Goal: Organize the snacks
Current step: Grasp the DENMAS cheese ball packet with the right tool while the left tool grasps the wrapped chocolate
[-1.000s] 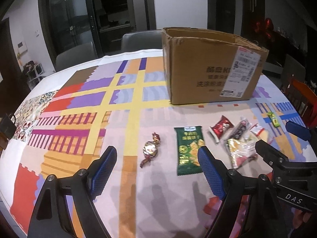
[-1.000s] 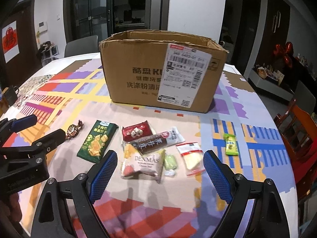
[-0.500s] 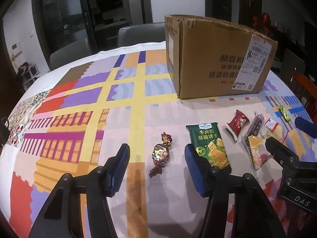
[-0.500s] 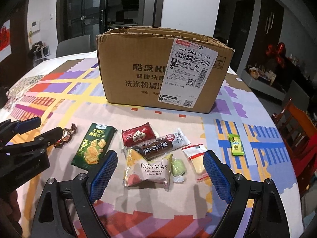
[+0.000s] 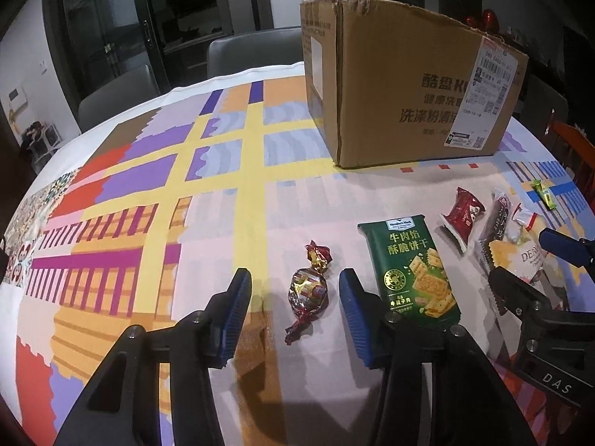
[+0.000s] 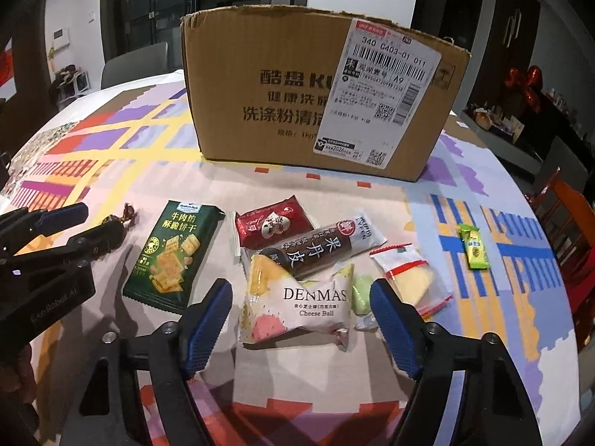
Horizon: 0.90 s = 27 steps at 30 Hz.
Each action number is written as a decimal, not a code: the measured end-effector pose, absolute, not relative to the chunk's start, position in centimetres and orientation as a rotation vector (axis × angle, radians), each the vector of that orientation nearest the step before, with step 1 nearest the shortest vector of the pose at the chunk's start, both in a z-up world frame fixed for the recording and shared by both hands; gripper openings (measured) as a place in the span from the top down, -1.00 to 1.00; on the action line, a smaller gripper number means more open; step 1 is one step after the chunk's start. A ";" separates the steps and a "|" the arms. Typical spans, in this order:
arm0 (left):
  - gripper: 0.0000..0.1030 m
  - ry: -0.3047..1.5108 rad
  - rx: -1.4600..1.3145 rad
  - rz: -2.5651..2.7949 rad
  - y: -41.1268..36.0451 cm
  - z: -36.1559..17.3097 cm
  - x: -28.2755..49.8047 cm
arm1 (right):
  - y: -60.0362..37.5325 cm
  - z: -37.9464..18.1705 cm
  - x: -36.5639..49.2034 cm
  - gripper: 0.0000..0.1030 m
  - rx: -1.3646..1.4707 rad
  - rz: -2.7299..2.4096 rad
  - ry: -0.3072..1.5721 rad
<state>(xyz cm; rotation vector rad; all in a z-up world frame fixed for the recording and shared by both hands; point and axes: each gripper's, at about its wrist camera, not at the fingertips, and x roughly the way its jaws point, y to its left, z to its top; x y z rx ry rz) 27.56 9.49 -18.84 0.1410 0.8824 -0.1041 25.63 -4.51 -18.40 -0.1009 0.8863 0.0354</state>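
My left gripper (image 5: 293, 297) is open, its blue fingers either side of a foil-wrapped candy (image 5: 309, 290) on the tablecloth, not touching it. My right gripper (image 6: 299, 310) is open around a white Denmas cheese ball packet (image 6: 297, 303). A green cracker packet (image 6: 171, 256) lies to the left; it also shows in the left wrist view (image 5: 412, 267). A red packet (image 6: 273, 221), a dark fruit-leather bar (image 6: 319, 247), a clear wrapped yellow snack (image 6: 412, 278) and a small green candy (image 6: 472, 247) lie nearby. An open cardboard box (image 6: 312, 89) stands behind.
The round table has a colourful patchwork cloth (image 5: 148, 193). Grey chairs (image 5: 253, 50) stand behind it. An orange wooden chair (image 6: 569, 223) is at the right edge. The left gripper's body (image 6: 48, 260) sits left of the green packet.
My left gripper moved forward and narrowed around the foil candy. My right gripper moved forward and narrowed around the Denmas packet.
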 end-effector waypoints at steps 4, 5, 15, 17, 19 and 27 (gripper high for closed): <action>0.20 0.897 0.134 -0.113 9.5 -19.2 27.7 | -4.4 -18.6 25.8 -0.48 -0.096 0.039 0.891; 0.20 0.901 0.133 -0.117 9.4 -19.3 27.7 | -4.4 -18.7 25.8 -0.47 -0.094 0.040 0.893; 0.47 0.916 0.114 -0.127 9.2 -20.1 27.9 | -4.4 -19.5 26.1 -0.24 -0.082 0.058 0.919; 0.55 0.913 0.111 -0.138 9.1 -20.1 27.9 | -4.5 -19.8 26.1 -0.22 -0.070 0.065 0.935; 0.56 0.909 0.111 -0.141 9.0 -20.1 27.9 | -4.5 -19.8 26.1 -0.20 -0.065 0.070 0.931; 0.57 0.904 0.107 -0.144 9.0 -19.9 27.5 | -4.3 -19.7 26.0 0.03 -0.065 0.097 0.931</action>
